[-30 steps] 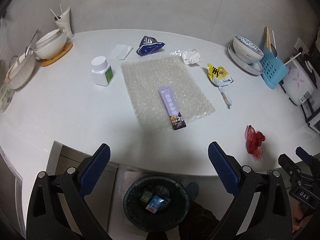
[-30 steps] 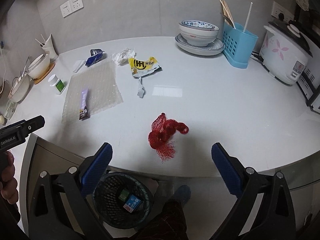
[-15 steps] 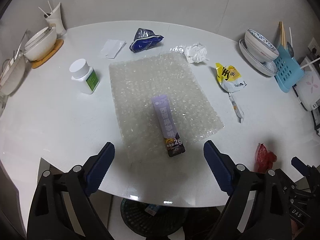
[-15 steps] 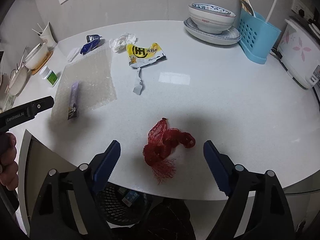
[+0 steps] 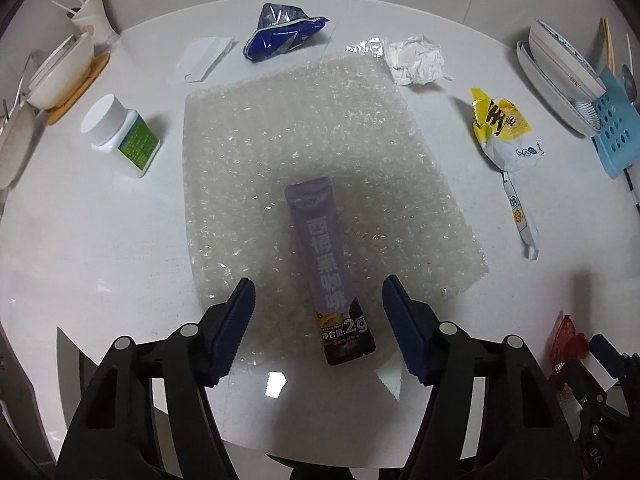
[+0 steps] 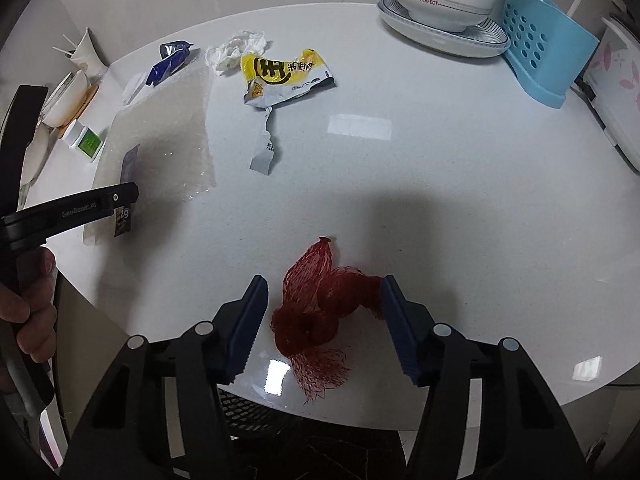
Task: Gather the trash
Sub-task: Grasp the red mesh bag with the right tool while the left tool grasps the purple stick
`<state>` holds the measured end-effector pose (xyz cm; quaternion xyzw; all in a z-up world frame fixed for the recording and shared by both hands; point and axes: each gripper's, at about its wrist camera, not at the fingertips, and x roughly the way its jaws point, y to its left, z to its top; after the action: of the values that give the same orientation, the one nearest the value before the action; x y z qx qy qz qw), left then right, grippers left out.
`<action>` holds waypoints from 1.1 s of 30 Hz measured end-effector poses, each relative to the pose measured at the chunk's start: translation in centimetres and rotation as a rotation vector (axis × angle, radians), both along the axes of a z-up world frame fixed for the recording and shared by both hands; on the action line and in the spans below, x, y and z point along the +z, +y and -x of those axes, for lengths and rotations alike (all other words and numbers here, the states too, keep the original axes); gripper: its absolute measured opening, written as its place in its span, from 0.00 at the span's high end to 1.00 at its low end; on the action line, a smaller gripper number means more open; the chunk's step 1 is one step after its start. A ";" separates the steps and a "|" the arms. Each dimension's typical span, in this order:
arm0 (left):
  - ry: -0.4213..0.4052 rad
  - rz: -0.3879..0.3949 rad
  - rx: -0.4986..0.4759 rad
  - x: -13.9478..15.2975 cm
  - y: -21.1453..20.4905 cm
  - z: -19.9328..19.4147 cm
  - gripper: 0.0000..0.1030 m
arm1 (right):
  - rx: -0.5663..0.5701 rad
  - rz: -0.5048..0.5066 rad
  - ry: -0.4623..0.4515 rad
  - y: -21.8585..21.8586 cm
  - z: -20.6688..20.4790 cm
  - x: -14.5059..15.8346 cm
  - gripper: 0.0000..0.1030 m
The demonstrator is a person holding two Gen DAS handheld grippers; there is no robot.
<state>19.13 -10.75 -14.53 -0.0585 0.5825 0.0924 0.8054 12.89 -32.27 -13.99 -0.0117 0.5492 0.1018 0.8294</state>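
Note:
A purple sachet (image 5: 328,268) lies on a sheet of bubble wrap (image 5: 312,152) on the white table (image 5: 100,240). My left gripper (image 5: 319,300) points down over the sachet's near end. Its jaws are closing, with the sachet between them and clear gaps on both sides. In the right wrist view a red mesh net bag (image 6: 320,308) lies near the table's front edge. My right gripper (image 6: 324,292) straddles it with its jaws closing. The right pad is at the mesh's edge, while the left pad stands apart from it.
Around the bubble wrap lie a blue wrapper (image 5: 280,32), crumpled tissue (image 5: 416,60), a yellow snack bag (image 5: 500,128), its torn strip (image 5: 520,216) and a white pill bottle (image 5: 120,132). Stacked bowls (image 6: 440,4) and a blue holder (image 6: 544,52) stand far right. A black mesh bin (image 6: 248,412) sits below the table edge.
Both grippers have come down and forward over the table, and both pairs of jaws have narrowed. The sachet and the red mesh now lie between the fingers. The bin has slipped under the edge.

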 end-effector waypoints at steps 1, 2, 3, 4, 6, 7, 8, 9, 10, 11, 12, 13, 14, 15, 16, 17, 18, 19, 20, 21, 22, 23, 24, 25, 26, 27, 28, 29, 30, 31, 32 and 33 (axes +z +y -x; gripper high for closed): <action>0.005 0.000 -0.001 -0.2 -0.1 -0.1 0.46 | 0.000 0.000 0.006 0.0 -0.1 -0.2 0.48; 0.012 0.001 -0.002 -0.3 -0.1 -0.3 0.49 | 0.001 -0.001 0.014 0.0 -0.2 -0.4 0.50; 0.017 0.001 -0.003 -0.5 -0.2 -0.4 0.54 | 0.001 -0.004 0.022 0.0 -0.3 -0.5 0.51; 0.016 -0.005 -0.004 -0.5 -0.2 -0.4 0.58 | 0.000 -0.002 0.027 0.0 -0.4 -0.7 0.52; 0.016 -0.012 -0.010 -0.4 -0.4 -0.4 0.67 | 0.000 -0.001 0.031 0.0 -0.6 -0.9 0.54; 0.019 -0.015 -0.013 -0.4 -0.4 -0.5 0.76 | -0.001 0.000 0.035 0.1 -0.7 -0.9 0.56; 0.021 -0.016 -0.017 -0.4 -0.5 -0.6 0.80 | -0.001 -0.002 0.038 0.1 -0.7 -1.0 0.58; 0.024 -0.017 -0.021 -0.4 -0.5 -0.6 0.83 | -0.001 -0.002 0.041 0.1 -0.8 -1.0 0.59; 0.025 -0.015 -0.022 -0.4 -0.5 -0.7 0.85 | -0.001 -0.001 0.047 0.1 -0.9 -1.1 0.64; 0.023 -0.013 -0.022 -0.3 -0.5 -0.7 0.86 | -0.005 0.001 0.054 0.1 -0.9 -1.2 0.72; 0.021 -0.012 -0.020 -0.3 -0.5 -0.7 0.87 | -0.008 0.002 0.063 0.1 -1.0 -1.3 0.75; 0.019 -0.010 -0.018 -0.3 -0.5 -0.7 0.88 | -0.010 0.003 0.070 0.1 -1.1 -1.4 0.79; 0.015 -0.009 -0.018 -0.2 -0.5 -0.6 0.88 | -0.012 0.006 0.072 0.0 -1.1 -1.5 0.82; 0.011 -0.010 -0.018 -0.1 -0.5 -0.5 0.88 | -0.015 0.004 0.073 0.0 -1.1 -1.5 0.83; 0.005 -0.010 -0.018 0.0 -0.5 -0.4 0.88 | -0.018 -0.002 0.074 -0.2 -1.2 -1.4 0.84; 0.000 -0.009 -0.020 0.2 -0.5 -0.3 0.88 | -0.020 -0.005 0.072 -0.2 -1.2 -1.4 0.84; -0.004 -0.005 -0.020 0.3 -0.5 -0.3 0.88 | -0.023 -0.006 0.067 -0.3 -1.2 -1.2 0.85; -0.012 0.000 -0.021 0.6 -0.5 -0.1 0.88 | -0.024 -0.006 0.063 -0.4 -1.1 -1.1 0.85; -0.020 0.001 -0.022 0.9 -0.5 0.1 0.88 | -0.025 -0.008 0.060 -0.4 -1.1 -1.0 0.85; -0.027 0.000 -0.022 1.2 -0.5 0.3 0.88 | -0.027 -0.008 0.057 -0.5 -1.1 -0.9 0.85; -0.037 -0.002 -0.024 1.6 -0.5 0.5 0.88 | -0.029 -0.008 0.052 -0.5 -1.0 -0.7 0.85; -0.047 0.002 -0.026 1.9 -0.4 0.7 0.88 | -0.031 -0.010 0.046 -0.6 -0.9 -0.6 0.85; -0.054 0.004 -0.028 2.2 -0.4 0.9 0.88 | -0.032 -0.011 0.042 -0.6 -0.8 -0.4 0.85; -0.060 0.003 -0.030 2.5 -0.4 1.0 0.88 | -0.034 -0.011 0.037 -0.6 -0.7 -0.2 0.85; -0.067 0.006 -0.031 2.8 -0.3 1.2 0.88 | -0.035 -0.011 0.031 -0.7 -0.5 0.0 0.85; -0.072 0.009 -0.032 3.0 -0.3 1.5 0.88 | -0.036 -0.013 0.025 -0.7 -0.4 0.2 0.85; -0.078 0.011 -0.033 3.3 -0.3 1.7 0.88 | -0.037 -0.013 0.021 -0.7 -0.3 0.4 0.85; -0.086 0.017 -0.034 3.5 -0.2 2.0 0.88 | -0.037 -0.012 0.014 -0.6 -0.2 0.7 0.85; -0.092 0.020 -0.036 3.8 -0.1 2.2 0.88 | -0.037 -0.012 0.008 -0.6 -0.1 0.9 0.85; -0.098 0.021 -0.036 4.0 -0.1 2.5 0.88 | -0.038 -0.015 0.001 -0.6 0.1 1.2 0.85; -0.104 0.025 -0.037 4.3 0.0 2.7 0.88 | -0.038 -0.016 -0.006 -0.5 0.2 1.5 0.85; -0.110 0.027 -0.040 4.6 0.0 3.0 0.88 | -0.038 -0.017 -0.015 -0.4 0.4 1.9 0.85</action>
<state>16.12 -10.72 -9.97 -0.0627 0.5398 0.0650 0.8370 12.48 -32.72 -12.10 0.0050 0.5422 0.0907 0.8353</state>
